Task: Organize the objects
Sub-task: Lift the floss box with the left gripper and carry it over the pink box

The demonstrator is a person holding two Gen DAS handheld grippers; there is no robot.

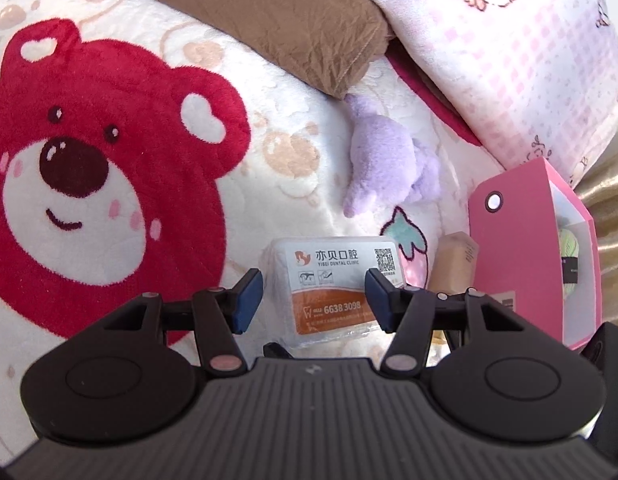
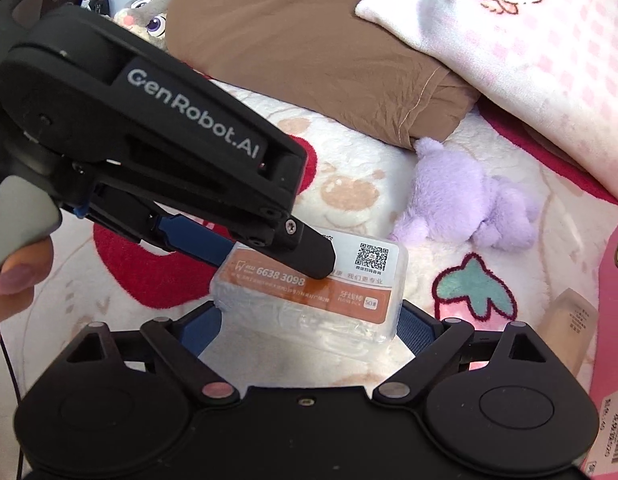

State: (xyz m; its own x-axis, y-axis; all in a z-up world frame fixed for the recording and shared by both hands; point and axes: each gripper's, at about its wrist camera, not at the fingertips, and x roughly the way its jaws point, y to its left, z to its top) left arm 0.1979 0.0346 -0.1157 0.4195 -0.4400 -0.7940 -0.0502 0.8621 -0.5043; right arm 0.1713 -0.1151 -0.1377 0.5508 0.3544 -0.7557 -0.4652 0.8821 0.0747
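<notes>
A clear plastic floss box [image 1: 329, 292] with a white and orange label lies on the bear-print blanket [image 1: 149, 240]. My left gripper [image 1: 313, 296] is open, its blue pads on either side of the box, just short of touching. In the right wrist view the box [image 2: 329, 300] sits between my right gripper's [image 2: 309, 320] blue pads, which press its two ends. The left gripper's fingers [image 2: 309, 256] reach in from the left over the box's top. A purple plush toy [image 1: 389, 164] lies beyond the box; it also shows in the right wrist view [image 2: 465, 200].
A pink cardboard box [image 1: 525, 248] stands open at the right, with a beige tube [image 1: 455, 260] beside it. A brown pillow [image 2: 309, 52] and a pink-checked pillow [image 2: 529, 40] lie at the back. A grey plush rabbit [image 2: 145, 12] sits far left.
</notes>
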